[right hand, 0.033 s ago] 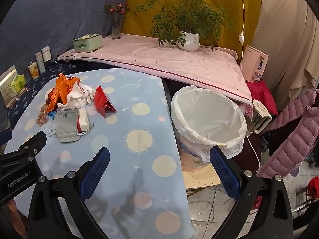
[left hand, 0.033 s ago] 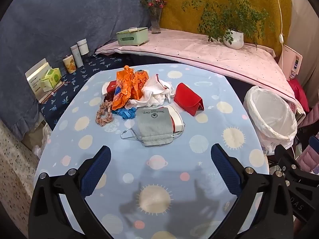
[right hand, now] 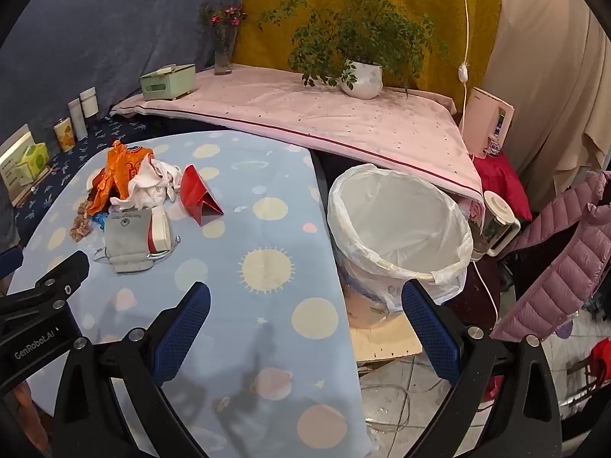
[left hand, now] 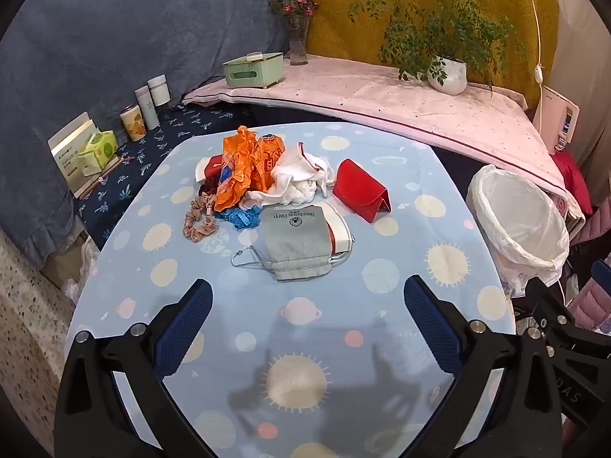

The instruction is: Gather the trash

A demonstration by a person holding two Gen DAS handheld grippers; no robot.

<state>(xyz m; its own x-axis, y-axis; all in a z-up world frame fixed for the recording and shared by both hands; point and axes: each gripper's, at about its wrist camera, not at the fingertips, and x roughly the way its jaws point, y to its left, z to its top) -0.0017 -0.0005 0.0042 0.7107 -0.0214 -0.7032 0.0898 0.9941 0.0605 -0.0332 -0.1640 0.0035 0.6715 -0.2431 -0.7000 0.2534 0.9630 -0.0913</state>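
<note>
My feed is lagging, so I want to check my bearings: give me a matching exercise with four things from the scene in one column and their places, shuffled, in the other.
Things:
1. grey pouch
2. red case
3. lined bin
4. potted plant

Places:
A. on the pink-covered shelf behind the table
B. off the table, beside its right edge
C. the item of the pile nearest the open left tongs
D. on the table, at the pile's right edge

Pairs: 1-C, 2-D, 3-B, 4-A
</note>
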